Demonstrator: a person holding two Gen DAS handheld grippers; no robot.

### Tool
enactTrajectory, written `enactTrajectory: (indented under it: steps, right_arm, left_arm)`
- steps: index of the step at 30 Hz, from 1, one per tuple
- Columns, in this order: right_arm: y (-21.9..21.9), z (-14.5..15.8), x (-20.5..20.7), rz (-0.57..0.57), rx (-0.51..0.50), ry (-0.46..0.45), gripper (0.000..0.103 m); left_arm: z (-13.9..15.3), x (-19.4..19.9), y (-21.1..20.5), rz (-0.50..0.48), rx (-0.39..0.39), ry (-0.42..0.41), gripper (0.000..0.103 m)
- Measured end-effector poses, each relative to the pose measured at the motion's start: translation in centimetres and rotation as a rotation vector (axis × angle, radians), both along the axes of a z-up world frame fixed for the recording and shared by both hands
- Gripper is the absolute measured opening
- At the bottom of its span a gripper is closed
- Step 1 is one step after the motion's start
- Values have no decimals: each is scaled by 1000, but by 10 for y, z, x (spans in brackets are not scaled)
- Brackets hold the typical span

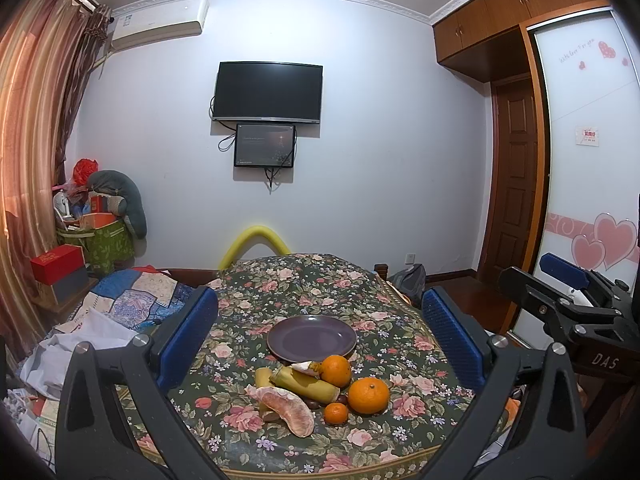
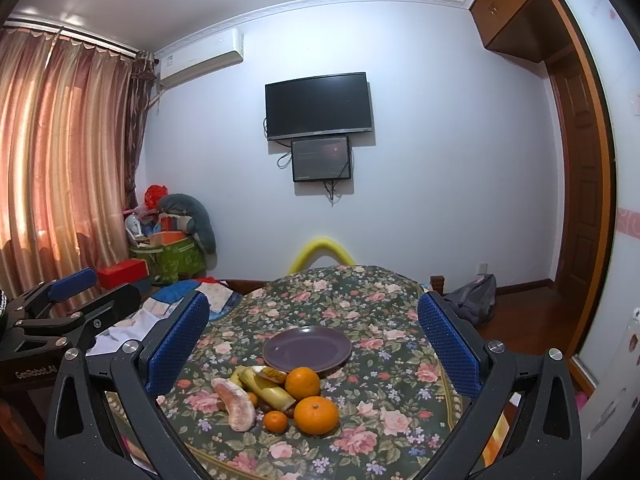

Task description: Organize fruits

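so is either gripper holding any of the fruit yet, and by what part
Nothing is held. The left gripper and right gripper are both open and bare above the table, with the fruit pile lying untouched beside the plate.

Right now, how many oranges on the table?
3: one large orange touching the plate's near rim, another large orange nearer the camera, and a small mandarin left of it. More may hide behind the pile.
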State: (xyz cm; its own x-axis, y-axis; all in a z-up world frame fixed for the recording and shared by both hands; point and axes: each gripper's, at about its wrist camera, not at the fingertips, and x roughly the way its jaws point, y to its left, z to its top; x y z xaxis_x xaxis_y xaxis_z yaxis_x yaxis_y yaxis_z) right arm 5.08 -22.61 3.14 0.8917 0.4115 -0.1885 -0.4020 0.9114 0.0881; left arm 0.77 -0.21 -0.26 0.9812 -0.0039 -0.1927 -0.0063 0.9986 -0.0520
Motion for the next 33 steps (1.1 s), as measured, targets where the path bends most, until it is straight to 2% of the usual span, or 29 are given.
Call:
enactTrajectory:
  steps: [23, 33]
  right_arm:
    - [3, -4, -1, 6, -12, 3, 103]
    - [11, -15, 8, -4, -58, 19, 103]
  left_arm:
    - [-1, -1, 4, 8, -8, 1, 103]
    - [-10, 11, 7, 9, -7, 40, 103]
